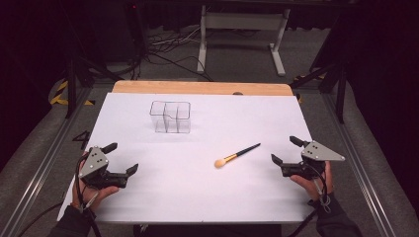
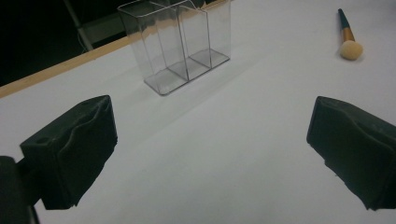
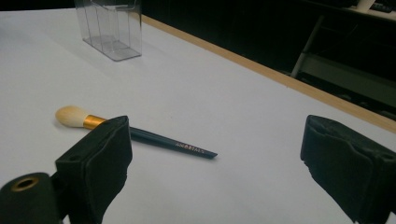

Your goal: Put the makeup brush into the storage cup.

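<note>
The left gripper (image 1: 122, 159) is resting at the person's left edge of the white table surface (image 1: 197, 187), its jaws standing wide apart and holding nothing. Ahead of it and slightly toward the centre, the clear plastic organiser with upright divided compartments (image 1: 170, 117) is standing well apart from both tools. Further right, the makeup brush with a cream bristle head, gold ferrule and dark slim handle (image 1: 236, 155) is lying flat on the surface, between the organiser and the right gripper (image 1: 284, 150), bristles pointing toward the person and handle angling away. The right gripper is sitting near the handle end, jaws likewise spread wide and empty.

Judged from this layout, the step in hand is the pick-up of the brush by the right gripper. To do it well, the jaws should be closing across the handle, square to its length, near the ferrule, where the balance is likely best; the bristles should be left untouched. The thin handle is lying flush on the surface, so the pads need to be brought low before closing.

The right gripper view is showing small lettering on the brush (image 3: 140, 133) handle, which the high view is too coarse to resolve. The left gripper view is showing the organiser (image 2: 180, 44) dividers clearly, with every compartment appearing empty
</note>
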The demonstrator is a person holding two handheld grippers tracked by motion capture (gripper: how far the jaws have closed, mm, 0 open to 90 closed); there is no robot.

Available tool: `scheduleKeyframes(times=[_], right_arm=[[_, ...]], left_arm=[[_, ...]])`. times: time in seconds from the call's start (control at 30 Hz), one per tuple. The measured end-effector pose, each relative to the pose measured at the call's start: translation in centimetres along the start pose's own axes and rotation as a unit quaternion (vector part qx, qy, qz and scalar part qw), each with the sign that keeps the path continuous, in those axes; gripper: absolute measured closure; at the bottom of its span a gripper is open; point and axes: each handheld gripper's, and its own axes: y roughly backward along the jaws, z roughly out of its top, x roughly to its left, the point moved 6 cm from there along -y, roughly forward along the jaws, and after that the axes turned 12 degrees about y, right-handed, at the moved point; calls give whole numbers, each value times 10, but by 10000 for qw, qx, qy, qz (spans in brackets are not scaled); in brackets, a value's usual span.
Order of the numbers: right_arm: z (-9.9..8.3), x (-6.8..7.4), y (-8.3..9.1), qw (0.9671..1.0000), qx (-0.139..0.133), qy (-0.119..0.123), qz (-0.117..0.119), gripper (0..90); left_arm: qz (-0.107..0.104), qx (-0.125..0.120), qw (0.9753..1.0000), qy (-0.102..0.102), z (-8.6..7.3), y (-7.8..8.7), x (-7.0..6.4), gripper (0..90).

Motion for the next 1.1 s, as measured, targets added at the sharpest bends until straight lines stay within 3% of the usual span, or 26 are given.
scheduleKeyframes(times=[0.4,0.53,0.63,0.7,0.77,0.87,0.93,0.97,1.0,1.03,1.07,1.1], right_arm=[[-5,0,0,9994,300,61,169,87],[-1,-1,-1,9986,419,111,291,78],[6,-1,-5,9972,576,190,442,69],[10,0,-10,9945,802,374,562,67],[15,4,-20,9888,1051,601,878,72],[18,10,-36,9744,1579,969,1271,80],[23,14,-45,9634,1855,1197,1522,91],[25,16,-48,9595,1910,1276,1629,97],[29,19,-54,9528,2034,1375,1787,97],[32,21,-59,9481,2113,1484,1857,98],[35,24,-64,9404,2214,1598,2025,104],[37,26,-69,9364,2276,1636,2112,106]], left_arm=[[-98,22,9999,100,0,1,6,28],[-142,140,9997,104,-3,-1,6,27],[-175,211,9996,108,-5,-3,4,27],[-183,235,9995,58,-5,-5,2,27],[-211,278,9994,32,-5,-7,1,27],[-257,336,9991,33,-6,-9,0,27],[-258,388,9989,38,-8,-10,0,28],[-279,421,9987,14,-8,-11,-1,27],[-280,431,9987,29,-9,-12,-1,27],[-280,431,9987,29,-9,-12,-1,28],[-305,463,9985,36,-10,-13,-3,27],[-316,489,9983,25,-10,-13,-3,28]])
